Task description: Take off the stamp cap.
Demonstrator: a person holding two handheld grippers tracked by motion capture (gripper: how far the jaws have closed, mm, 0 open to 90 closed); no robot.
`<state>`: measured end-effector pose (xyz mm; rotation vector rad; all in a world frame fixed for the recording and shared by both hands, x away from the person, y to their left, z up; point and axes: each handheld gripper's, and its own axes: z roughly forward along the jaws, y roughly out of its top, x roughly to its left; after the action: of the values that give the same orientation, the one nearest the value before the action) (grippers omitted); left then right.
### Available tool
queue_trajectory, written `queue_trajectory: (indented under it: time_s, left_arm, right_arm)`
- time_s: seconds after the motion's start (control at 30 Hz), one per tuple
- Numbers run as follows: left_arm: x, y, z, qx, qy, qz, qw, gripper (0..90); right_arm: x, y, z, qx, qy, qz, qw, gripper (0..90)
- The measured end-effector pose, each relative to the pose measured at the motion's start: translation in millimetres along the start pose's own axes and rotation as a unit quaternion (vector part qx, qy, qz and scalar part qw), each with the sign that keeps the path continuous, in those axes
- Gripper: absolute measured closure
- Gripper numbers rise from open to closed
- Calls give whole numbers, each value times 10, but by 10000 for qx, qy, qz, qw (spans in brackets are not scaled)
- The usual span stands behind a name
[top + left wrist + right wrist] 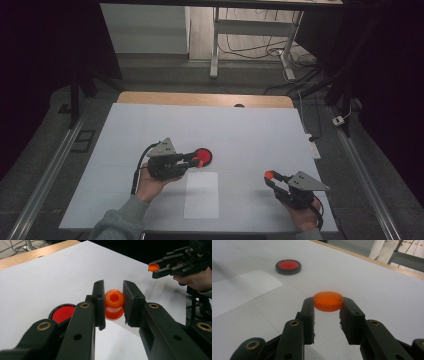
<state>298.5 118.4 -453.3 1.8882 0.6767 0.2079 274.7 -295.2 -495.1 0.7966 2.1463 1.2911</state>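
While clamped, the orange cap sits between the right gripper tips.

Counted on the white table top:
- One orange bottle, between jaws.
- One orange cap, between jaws.
- One red disc in a black rim, at 12 o'clock from one white paper sheet.
- Two grippers: left gripper, right gripper.

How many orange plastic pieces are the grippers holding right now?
2: the orange bottle clamped in the left gripper, and the orange cap pinched in the right gripper.
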Motion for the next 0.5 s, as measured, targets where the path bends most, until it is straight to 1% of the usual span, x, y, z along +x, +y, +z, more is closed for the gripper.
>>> queue_trajectory:
  time_s: [0.23, 0.4, 0.5]
  left_arm:
    - [9, 16, -17, -23, 55, 9, 10000, 729]
    - [14, 31, -28, -33, 90, 32, 9999, 729]
    - [21, 47, -46, -54, 113, 54, 9999, 729]
  right_arm:
    - [-49, -53, -59, 25, -86, 24, 10000, 647]
    - [-66, -66, -69, 21, -90, 61, 9999, 647]
    - [-57, -66, -55, 42, -77, 9, 10000, 647]
